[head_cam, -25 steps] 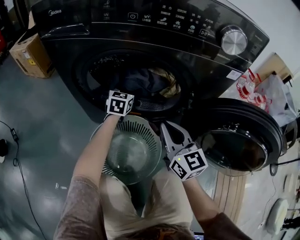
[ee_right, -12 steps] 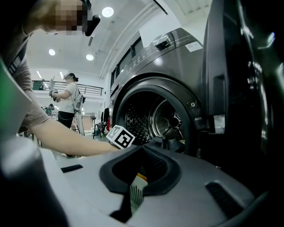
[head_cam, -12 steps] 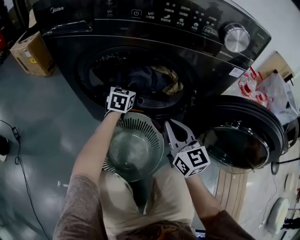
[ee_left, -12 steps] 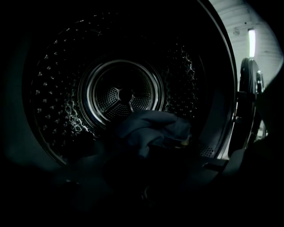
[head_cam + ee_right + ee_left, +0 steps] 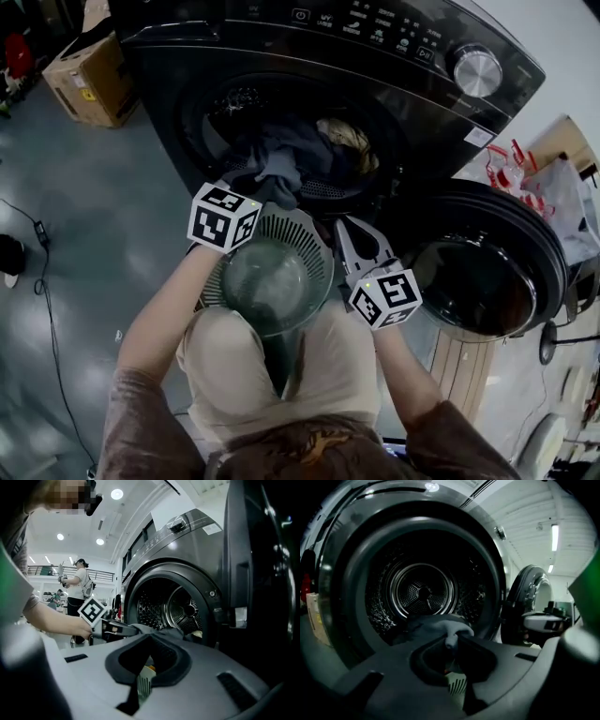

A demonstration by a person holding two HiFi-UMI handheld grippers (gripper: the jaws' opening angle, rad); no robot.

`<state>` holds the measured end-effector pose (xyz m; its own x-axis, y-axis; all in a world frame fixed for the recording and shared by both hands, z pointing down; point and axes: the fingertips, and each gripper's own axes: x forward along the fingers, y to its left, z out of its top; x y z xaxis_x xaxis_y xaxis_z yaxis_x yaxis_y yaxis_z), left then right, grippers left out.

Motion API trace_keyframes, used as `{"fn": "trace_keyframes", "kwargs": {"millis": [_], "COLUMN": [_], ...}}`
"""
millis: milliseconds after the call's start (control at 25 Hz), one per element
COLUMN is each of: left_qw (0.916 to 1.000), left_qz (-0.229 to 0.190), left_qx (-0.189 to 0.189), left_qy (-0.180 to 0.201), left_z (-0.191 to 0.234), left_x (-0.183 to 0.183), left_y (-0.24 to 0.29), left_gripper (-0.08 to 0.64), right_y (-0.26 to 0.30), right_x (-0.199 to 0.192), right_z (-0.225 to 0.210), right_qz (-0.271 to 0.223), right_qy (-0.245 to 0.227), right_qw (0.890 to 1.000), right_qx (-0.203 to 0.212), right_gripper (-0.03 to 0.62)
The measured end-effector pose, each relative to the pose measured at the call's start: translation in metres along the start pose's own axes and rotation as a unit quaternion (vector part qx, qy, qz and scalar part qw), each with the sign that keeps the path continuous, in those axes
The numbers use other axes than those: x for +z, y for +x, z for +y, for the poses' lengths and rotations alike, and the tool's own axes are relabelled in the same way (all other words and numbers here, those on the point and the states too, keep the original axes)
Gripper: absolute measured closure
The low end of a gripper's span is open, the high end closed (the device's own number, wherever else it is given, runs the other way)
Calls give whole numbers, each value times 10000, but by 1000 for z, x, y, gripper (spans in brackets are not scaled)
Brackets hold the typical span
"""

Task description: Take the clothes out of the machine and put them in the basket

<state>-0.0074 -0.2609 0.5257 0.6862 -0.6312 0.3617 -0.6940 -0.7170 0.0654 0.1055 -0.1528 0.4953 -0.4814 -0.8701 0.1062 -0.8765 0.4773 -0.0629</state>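
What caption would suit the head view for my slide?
Left claw shut on a grey garment at the mouth of the washing machine, basket in front.

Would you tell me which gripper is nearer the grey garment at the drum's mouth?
Left. The left gripper grips the grey garment; the right gripper hangs apart, by the basket rim.

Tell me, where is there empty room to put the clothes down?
The basket between the knees is bare inside. Grey floor lies free between cardboard box and basket. Crowded: the drum mouth, where the left claw grips grey cloth.
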Motion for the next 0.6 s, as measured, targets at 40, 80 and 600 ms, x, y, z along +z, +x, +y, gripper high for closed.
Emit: {"fn": "trace_keyframes", "kwargs": {"millis": [40,80,600], "left_qw": [10000,10000,9998], "left_qz": [-8,3,76], "left_qx": [-26,-40,-132], "left_qy": [22,50,108], "left_z": [-6,-11,-43], "left_x": [-1,-3,-19], "left_y": [-12,-24,-100], "left_gripper": [531,531,485], "right_y": [1,2,25], "right_x": [0,0,-4], "right_z": [0,1,26], "right_qz": [7,9,8], "right_qy": [-16,-23,-2], "right_qw": [10000,10000,9992], "right_qx": [23,48,393], "right_gripper": [595,595,595]}}
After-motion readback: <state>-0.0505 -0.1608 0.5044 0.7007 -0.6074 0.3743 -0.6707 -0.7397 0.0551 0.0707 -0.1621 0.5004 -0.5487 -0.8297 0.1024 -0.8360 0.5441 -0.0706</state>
